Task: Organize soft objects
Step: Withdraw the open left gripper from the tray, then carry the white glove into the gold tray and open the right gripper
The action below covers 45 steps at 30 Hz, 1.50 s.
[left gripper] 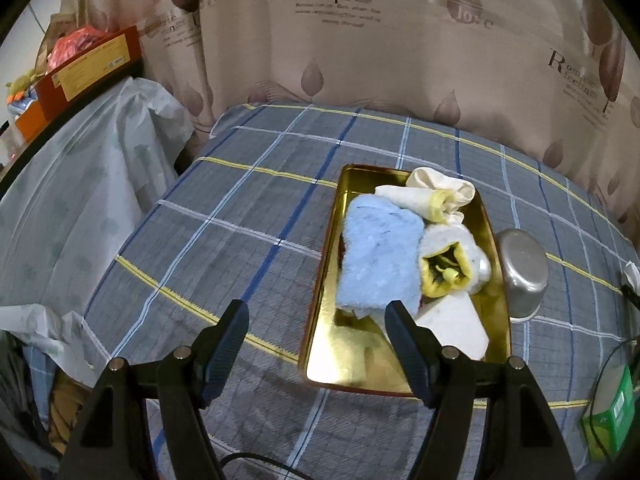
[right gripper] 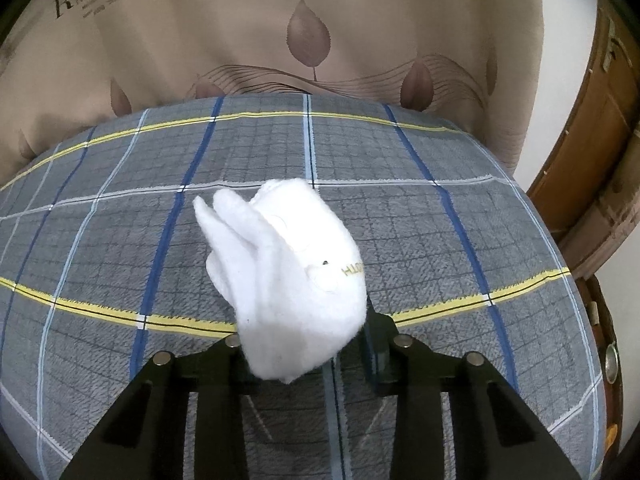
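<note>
In the left wrist view a gold tray (left gripper: pixel 320 364) lies on the plaid bed cover. It holds a light blue fluffy cloth (left gripper: pixel 376 252), a cream cloth bundle (left gripper: pixel 436 192), a white roll with a yellow inside (left gripper: pixel 452 268) and a white flat piece (left gripper: pixel 456 324). My left gripper (left gripper: pixel 316 324) is open and empty, above the tray's near left edge. In the right wrist view my right gripper (right gripper: pixel 304 340) is shut on a white plush toy (right gripper: pixel 288 272) and holds it above the bed cover.
A steel bowl (left gripper: pixel 520 272) lies on its side right of the tray. A green box (left gripper: pixel 612 412) stands at the right edge. A plastic-covered surface (left gripper: pixel 80 200) with boxes stands to the left. A curtain (right gripper: pixel 280 32) hangs behind the bed. A wooden door (right gripper: pixel 592 152) is at the right.
</note>
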Available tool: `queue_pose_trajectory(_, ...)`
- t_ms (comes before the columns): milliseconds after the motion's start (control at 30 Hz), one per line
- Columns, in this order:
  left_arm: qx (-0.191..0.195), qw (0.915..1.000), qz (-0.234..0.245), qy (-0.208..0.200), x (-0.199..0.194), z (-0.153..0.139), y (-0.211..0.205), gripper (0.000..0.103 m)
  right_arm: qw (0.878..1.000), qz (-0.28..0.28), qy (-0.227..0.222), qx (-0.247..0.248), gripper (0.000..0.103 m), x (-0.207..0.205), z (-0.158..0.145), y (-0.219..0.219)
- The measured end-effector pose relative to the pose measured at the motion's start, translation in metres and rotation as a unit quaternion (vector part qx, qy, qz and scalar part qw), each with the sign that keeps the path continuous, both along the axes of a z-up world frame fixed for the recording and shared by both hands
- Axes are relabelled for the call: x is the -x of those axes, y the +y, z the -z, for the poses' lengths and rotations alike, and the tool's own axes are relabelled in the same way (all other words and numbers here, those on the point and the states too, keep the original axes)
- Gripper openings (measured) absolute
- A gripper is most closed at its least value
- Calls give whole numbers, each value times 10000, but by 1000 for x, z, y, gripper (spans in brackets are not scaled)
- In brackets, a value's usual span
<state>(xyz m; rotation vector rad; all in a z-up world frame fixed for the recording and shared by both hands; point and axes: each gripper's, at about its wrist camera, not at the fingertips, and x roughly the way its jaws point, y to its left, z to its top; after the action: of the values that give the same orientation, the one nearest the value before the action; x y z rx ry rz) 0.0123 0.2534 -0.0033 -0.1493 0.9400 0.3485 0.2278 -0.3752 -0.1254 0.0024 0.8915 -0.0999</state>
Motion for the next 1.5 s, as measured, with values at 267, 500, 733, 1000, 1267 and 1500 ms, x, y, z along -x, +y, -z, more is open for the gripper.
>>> queue_pose_trajectory(267,-146,9999,-90,-3,0,5,-2,72,9999,-130,49,-56,28,1,-2,12)
queue_pose_trajectory(500,-329,9994,-50,-38,2,8,-7,72,9993,-263,144,-239,28,7,-13,28)
queue_pose_trajectory(733,-320,9995,-43,-45,6,11,-6,72,9978,-454,134,-456,28,17,-37,50)
queue_pose_trajectory(1000,-443,9990,-57,-81,9,13,-7,72,9955,-751,137,-556,28,30,-61,82)
queue_pose_trajectory(1267,-531,9986,-11,-83,12,17,-11,72,9909,-1198,81,-609,28,47,-96,131)
queue_pose_trajectory(1500,-490,9987,-75,-126,15,18,-7,72,9826,-1741,40,-653,28,61,-115,188)
